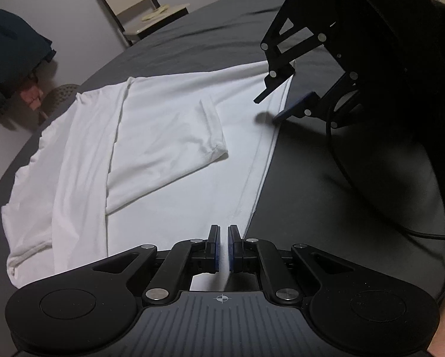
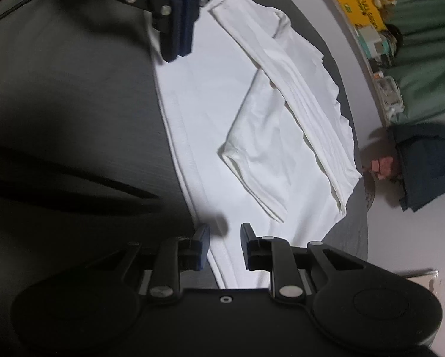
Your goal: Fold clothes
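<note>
Covering almost the whole view is a dark grey sheet (image 1: pixel 326 193) on a bed. It lies smooth, with a few long soft creases. Past the bed, at 11 o'clock in the left wrist view, a pale chair (image 1: pixel 139 3) stands by a light wall. A dark blue cloth (image 1: pixel 11 47) hangs at 9 o'clock by the wall. In the right wrist view, at 1 o'clock, a shelf (image 2: pixel 377 68) is full of small things, and one is a yellow box (image 2: pixel 362 9). Green cloth (image 2: pixel 427 44) lies behind the shelf.

A white T-shirt (image 1: pixel 174 160) lies flat on the sheet, in the middle of the left wrist view. It is partly folded. One side is turned over on top of the body, and a short sleeve (image 1: pixel 210 131) lies across the middle with its open end toward 3 o'clock. The far side is bunched in soft folds at 9 o'clock. The near edge runs straight, with a neat hem.

The left gripper (image 1: pixel 223 247) hangs over the near end of that straight edge, at 6 o'clock. Its jaws are closed, with only a thin gap, and nothing is in them. The right gripper (image 2: pixel 223 244) hangs over the same edge further along, at 2 o'clock in the left wrist view. Its jaws stand a little apart. The hem of the shirt runs below the gap, but the pads (image 2: pixel 203 248) do not press on it. A black cable (image 1: pixel 371 208) trails over the sheet by the right gripper.
</note>
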